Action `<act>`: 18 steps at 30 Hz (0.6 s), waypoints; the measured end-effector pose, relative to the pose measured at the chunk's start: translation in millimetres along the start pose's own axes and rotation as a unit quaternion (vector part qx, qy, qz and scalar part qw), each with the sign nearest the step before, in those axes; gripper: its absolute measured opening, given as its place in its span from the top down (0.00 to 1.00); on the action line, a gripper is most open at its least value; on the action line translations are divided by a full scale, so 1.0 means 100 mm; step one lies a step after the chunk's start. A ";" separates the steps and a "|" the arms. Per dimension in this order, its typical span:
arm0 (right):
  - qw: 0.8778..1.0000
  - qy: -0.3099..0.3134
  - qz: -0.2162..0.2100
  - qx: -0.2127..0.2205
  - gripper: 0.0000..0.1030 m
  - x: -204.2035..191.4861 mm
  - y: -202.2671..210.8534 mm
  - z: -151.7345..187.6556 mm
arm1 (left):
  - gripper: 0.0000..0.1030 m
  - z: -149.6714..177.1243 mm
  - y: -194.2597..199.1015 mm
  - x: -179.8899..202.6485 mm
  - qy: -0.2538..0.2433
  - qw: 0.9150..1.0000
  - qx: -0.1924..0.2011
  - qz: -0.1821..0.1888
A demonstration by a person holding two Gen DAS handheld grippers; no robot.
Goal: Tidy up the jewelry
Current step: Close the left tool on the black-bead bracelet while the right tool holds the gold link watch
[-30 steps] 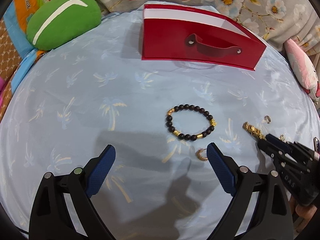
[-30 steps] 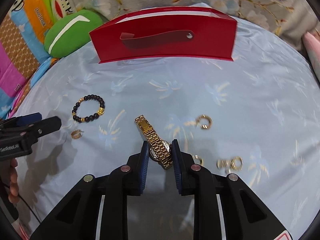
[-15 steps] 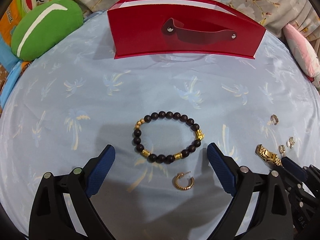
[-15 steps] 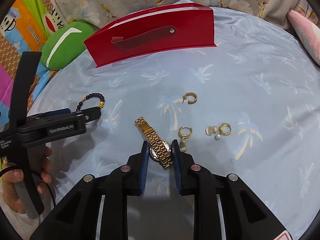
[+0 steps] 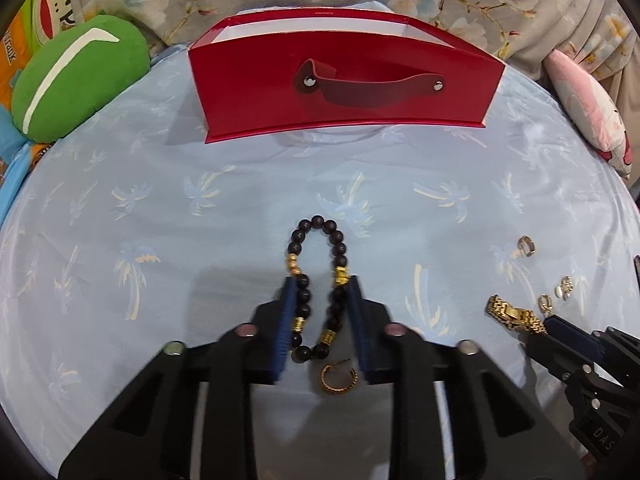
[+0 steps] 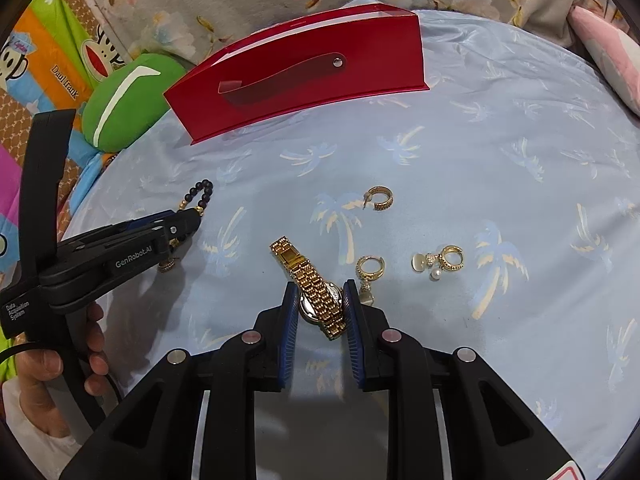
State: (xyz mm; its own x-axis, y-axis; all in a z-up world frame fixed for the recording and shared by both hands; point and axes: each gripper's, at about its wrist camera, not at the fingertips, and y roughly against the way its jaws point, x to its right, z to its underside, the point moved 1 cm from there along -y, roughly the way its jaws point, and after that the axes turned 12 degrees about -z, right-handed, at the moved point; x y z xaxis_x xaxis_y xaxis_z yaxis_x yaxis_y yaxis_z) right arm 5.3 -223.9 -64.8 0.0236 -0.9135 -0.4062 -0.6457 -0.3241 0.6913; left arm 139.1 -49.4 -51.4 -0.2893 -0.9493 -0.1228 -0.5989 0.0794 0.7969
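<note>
Palm-print sheet [image 5: 120,208] filled both frames, red box [image 5: 344,80] at the top. My left tongs [image 5: 322,312] had just closed on the bracelet [image 5: 316,288], low centre, squeezing it narrow. My right tongs [image 6: 320,312] gripped the watch [image 6: 312,284]. Both seemed ready to lift boxward.

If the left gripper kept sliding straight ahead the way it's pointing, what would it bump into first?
Probably the blue cloth first, since the left gripper, shut on the bead bracelet, points downward. Further along stands the red box. Depth is hard to judge.
</note>
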 end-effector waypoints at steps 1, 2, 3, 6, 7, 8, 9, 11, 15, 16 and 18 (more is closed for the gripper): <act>1.000 0.000 0.000 0.001 0.80 0.00 0.00 0.00 | 0.86 0.00 0.00 -0.01 0.003 1.000 -0.002 0.006; 1.000 0.000 0.001 0.003 0.80 -0.01 0.01 -0.01 | 0.86 0.00 0.01 -0.02 0.005 1.000 -0.004 0.013; 1.000 0.001 0.001 0.005 0.80 -0.01 0.02 -0.01 | 0.87 0.01 0.02 -0.02 0.008 1.000 -0.004 0.017; 1.000 0.004 0.001 0.011 0.80 -0.03 0.06 -0.03 | 0.93 0.01 0.09 -0.04 0.014 1.000 0.003 0.021; 1.000 0.005 0.001 0.014 0.80 -0.04 0.08 -0.04 | 0.93 0.01 0.12 -0.05 0.016 1.000 0.006 0.023; 1.000 0.006 0.001 0.016 0.80 -0.05 0.09 -0.05 | 0.93 0.01 0.15 -0.06 0.018 0.999 0.007 0.025; 1.000 0.007 0.001 0.018 0.80 -0.06 0.10 -0.05 | 0.93 0.00 0.18 -0.08 0.019 0.999 0.008 0.028; 1.000 0.008 0.000 0.022 0.80 -0.07 0.12 -0.07 | 0.93 0.00 0.22 -0.08 0.019 0.999 0.010 0.029; 0.999 0.011 -0.002 0.032 0.80 -0.10 0.20 -0.08 | 0.93 0.00 0.33 -0.11 0.023 0.999 0.017 0.032; 0.999 0.013 -0.003 0.035 0.80 -0.11 0.22 -0.08 | 0.93 0.01 0.36 -0.12 0.025 0.999 0.019 0.034; 0.999 0.019 -0.003 0.043 0.80 -0.15 0.29 -0.10 | 0.93 0.00 0.41 -0.15 0.028 0.999 0.023 0.035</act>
State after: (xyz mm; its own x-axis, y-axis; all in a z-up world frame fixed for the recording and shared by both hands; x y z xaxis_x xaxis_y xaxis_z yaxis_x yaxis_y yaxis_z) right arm -6.1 -221.6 -32.7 0.0548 -0.9206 -0.3866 -0.7083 -0.3087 0.6348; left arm 118.6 -32.0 -16.8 -0.2911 -0.9561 -0.0330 -0.6125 0.1598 0.7741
